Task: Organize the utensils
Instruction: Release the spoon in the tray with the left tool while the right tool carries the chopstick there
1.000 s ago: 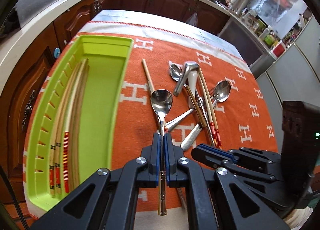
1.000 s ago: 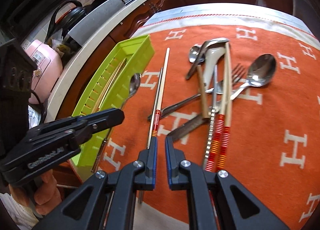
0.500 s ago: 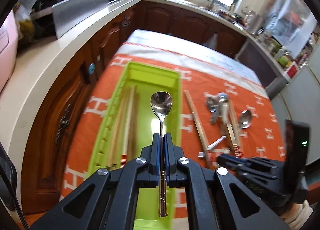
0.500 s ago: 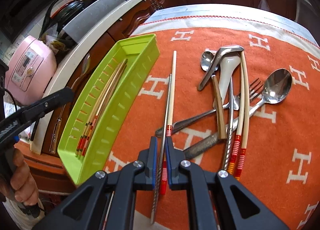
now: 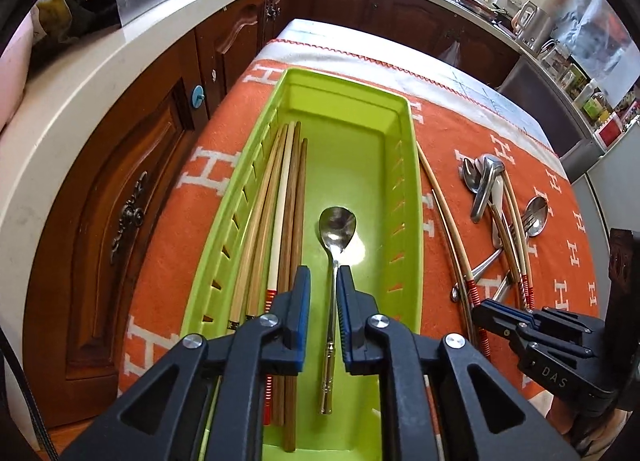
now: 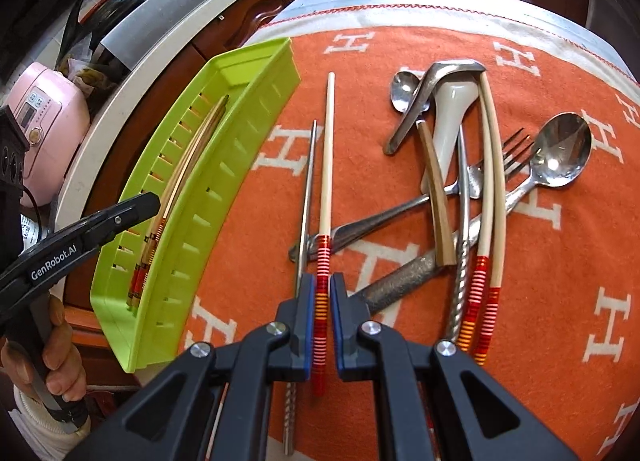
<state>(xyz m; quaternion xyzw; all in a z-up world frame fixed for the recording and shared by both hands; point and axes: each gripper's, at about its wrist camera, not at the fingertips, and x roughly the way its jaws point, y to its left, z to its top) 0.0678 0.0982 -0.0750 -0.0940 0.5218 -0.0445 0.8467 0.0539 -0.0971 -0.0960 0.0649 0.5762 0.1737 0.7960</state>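
Left gripper (image 5: 323,293), jaws apart, had the spoon (image 5: 335,245) lying loose in the green tray (image 5: 412,197); right gripper (image 6: 320,293) straddled, unclamped, the cream chopstick (image 6: 326,165) pointing twelve o'clock. Next, I judged: pinch, lift.

Left wrist view: close above the green tray (image 5: 404,189), looking lengthwise down it toward the kitchen counter (image 5: 100,73). Right wrist view: low over the orange cloth (image 6: 560,281), facing the loose utensil pile (image 6: 460,181). Both views share tray (image 6: 224,189), cloth (image 5: 568,261) and pile (image 5: 504,217).
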